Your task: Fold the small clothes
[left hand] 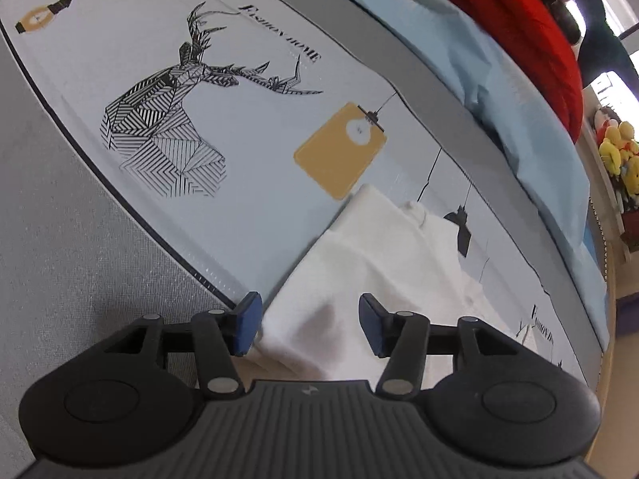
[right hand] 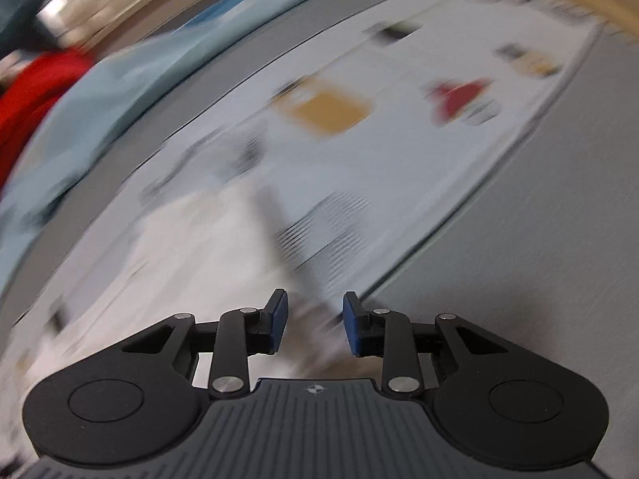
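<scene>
Both tongs, left (left hand: 307, 329) and right (right hand: 315, 329), gape empty over my white garment (left hand: 383, 255) on the counter's printed mat (left hand: 255, 127); soft, light, floppy, so I'd pinch hem corners.

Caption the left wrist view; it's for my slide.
Open left hand-held gripper over a white garment on a deer-print mat.

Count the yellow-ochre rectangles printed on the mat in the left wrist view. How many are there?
1. The yellow-ochre rectangle sits mid-frame on the mat, right of the deer print, just beyond the white garment. That garment may hide others.
</scene>
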A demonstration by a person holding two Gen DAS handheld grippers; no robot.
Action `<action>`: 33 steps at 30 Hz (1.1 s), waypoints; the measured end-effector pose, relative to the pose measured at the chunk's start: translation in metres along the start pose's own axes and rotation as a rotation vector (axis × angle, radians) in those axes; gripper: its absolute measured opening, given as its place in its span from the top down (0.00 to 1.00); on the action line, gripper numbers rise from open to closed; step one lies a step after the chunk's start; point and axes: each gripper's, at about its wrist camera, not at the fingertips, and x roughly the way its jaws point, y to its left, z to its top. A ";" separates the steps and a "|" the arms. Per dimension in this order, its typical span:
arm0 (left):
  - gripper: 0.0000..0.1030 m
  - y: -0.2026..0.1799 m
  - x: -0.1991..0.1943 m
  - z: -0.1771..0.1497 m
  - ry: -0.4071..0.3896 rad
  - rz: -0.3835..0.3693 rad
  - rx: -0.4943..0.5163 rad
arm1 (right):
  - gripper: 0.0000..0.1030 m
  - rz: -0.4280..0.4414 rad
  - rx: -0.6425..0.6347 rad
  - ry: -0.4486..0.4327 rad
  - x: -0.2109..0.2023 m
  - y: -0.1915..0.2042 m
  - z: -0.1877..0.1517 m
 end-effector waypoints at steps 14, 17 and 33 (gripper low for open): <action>0.43 -0.013 0.001 -0.010 0.010 -0.026 0.049 | 0.62 0.216 -0.227 0.055 0.030 0.021 0.010; 0.43 -0.014 0.001 -0.010 0.010 -0.027 0.052 | 0.62 0.215 -0.343 0.025 0.031 0.032 0.008; 0.43 -0.022 0.002 -0.016 0.026 -0.049 0.088 | 0.85 0.279 -0.412 -0.059 0.021 0.028 0.027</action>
